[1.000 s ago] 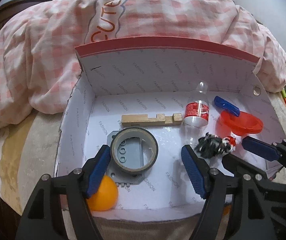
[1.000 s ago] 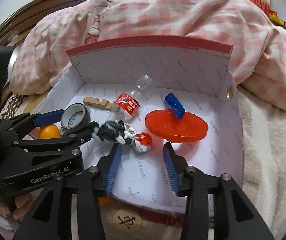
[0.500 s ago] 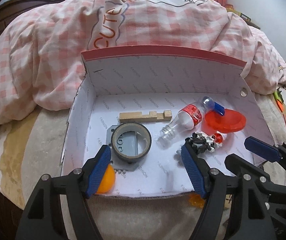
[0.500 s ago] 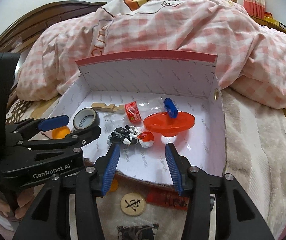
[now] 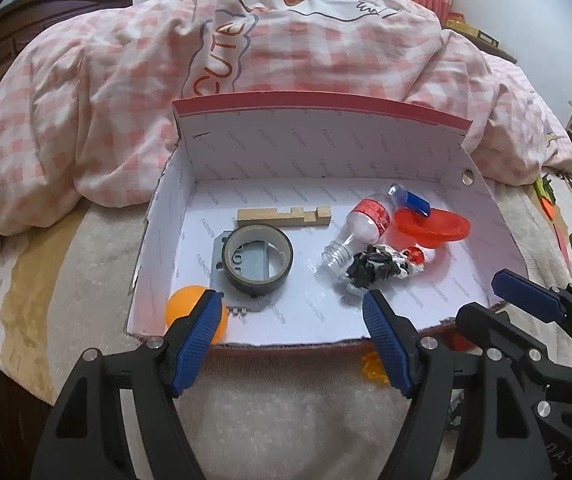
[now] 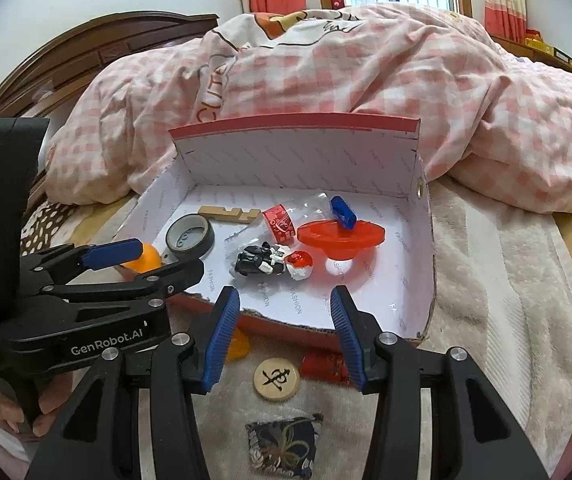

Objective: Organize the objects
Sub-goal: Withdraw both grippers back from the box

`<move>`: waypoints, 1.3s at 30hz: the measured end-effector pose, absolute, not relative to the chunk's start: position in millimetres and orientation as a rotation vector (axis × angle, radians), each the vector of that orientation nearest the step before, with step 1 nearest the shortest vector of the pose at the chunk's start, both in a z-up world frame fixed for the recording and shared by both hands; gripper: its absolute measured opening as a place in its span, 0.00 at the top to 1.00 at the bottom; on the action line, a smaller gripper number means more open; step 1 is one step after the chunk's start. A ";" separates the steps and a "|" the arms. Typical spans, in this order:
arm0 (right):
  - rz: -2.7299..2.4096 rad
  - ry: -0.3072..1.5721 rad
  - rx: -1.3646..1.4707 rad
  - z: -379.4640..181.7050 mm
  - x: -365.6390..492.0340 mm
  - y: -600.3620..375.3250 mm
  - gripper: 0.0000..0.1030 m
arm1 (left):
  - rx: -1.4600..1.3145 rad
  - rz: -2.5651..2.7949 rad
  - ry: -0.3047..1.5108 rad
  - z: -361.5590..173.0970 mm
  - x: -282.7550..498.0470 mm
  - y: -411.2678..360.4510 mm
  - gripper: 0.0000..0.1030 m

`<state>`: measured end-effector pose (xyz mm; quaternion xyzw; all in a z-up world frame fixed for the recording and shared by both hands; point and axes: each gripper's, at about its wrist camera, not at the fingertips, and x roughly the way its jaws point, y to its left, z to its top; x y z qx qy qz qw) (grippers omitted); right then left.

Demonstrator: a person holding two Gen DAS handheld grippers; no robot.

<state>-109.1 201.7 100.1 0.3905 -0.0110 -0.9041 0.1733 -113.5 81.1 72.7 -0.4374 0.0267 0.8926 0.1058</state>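
Observation:
A white open box (image 5: 374, 152) (image 6: 418, 252) with a red rim lies on the bed. In it are a tape roll (image 5: 257, 257) (image 6: 189, 236), a wooden block (image 5: 283, 216), a plastic bottle (image 5: 360, 226), a red funnel (image 5: 432, 227) (image 6: 342, 236), a black-and-white toy (image 5: 382, 266) (image 6: 263, 263) and an orange ball (image 5: 187, 310) (image 6: 145, 258). My left gripper (image 5: 292, 340) (image 6: 143, 258) is open and empty at the box's front edge. My right gripper (image 6: 283, 334) (image 5: 494, 296) is open and empty, also outside the front edge.
On the blanket in front of the box lie a round wooden chess piece (image 6: 277, 379), a dark patterned pouch (image 6: 283, 444), an orange plastic piece (image 6: 237, 346) and a red item (image 6: 322, 366). A pink checked quilt (image 5: 286, 40) is heaped behind the box.
Both grippers have pulled back out of the box toward me and stayed open. The bottle has tipped from upright to lying in the box.

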 end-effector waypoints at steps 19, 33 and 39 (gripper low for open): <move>-2.577 -0.037 1.085 100.2 -71.2 223.2 0.53 | -1.240 2.616 0.020 78.2 -61.1 41.8 0.29; -2.603 0.002 1.151 77.1 -59.0 243.5 0.53 | -1.299 2.523 0.059 53.4 -58.6 68.8 0.29; -2.600 -0.008 1.159 70.9 -60.2 248.3 0.53 | -1.364 2.494 0.018 41.4 -68.4 76.7 0.29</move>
